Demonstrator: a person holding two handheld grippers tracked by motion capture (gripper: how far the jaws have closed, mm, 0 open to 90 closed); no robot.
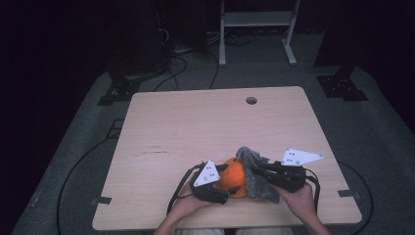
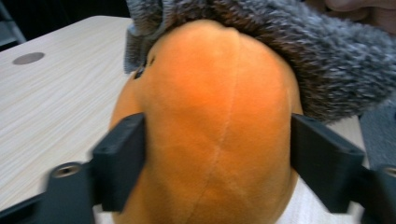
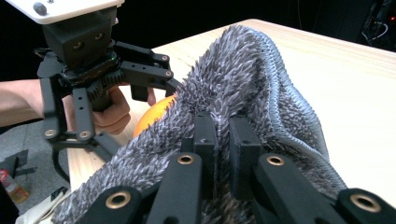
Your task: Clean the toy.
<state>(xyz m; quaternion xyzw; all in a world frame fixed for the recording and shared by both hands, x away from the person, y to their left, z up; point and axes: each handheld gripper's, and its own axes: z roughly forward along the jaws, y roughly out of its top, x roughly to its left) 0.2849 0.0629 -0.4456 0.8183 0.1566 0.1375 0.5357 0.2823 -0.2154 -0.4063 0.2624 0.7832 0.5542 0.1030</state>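
1. Orange plush fabric, seamed down the middle, is what I see between my left tongs: a round orange plush toy sitting low and centre in the high view, near the front edge of the table.
2. The left jaws stand on either side of the toy. The left jaw sits right against the plush, the right one seems just at its edge, and I see no dent in the fabric. I read these tongs as spread around the toy, not pinching it.
3. My right tongs are pressed together on a fold of the grey fuzzy cloth, which drapes over the top and right side of the toy.
4. Risk one: if I pull the cloth while the left tongs are this slack, the toy may roll or be dragged along, and the front table edge is near.
5. Risk two: the pile of the cloth could cling to the plush, so a pull may lift both together.
6. Risk three: the right pinch holds only a small fold, which could slip out under a sharp tug.
7. Risk four: the two tongs are near each other, so a careless swing could knock them together.
8. Writing: I can read no brand, label or lettering on toy, cloth or table.
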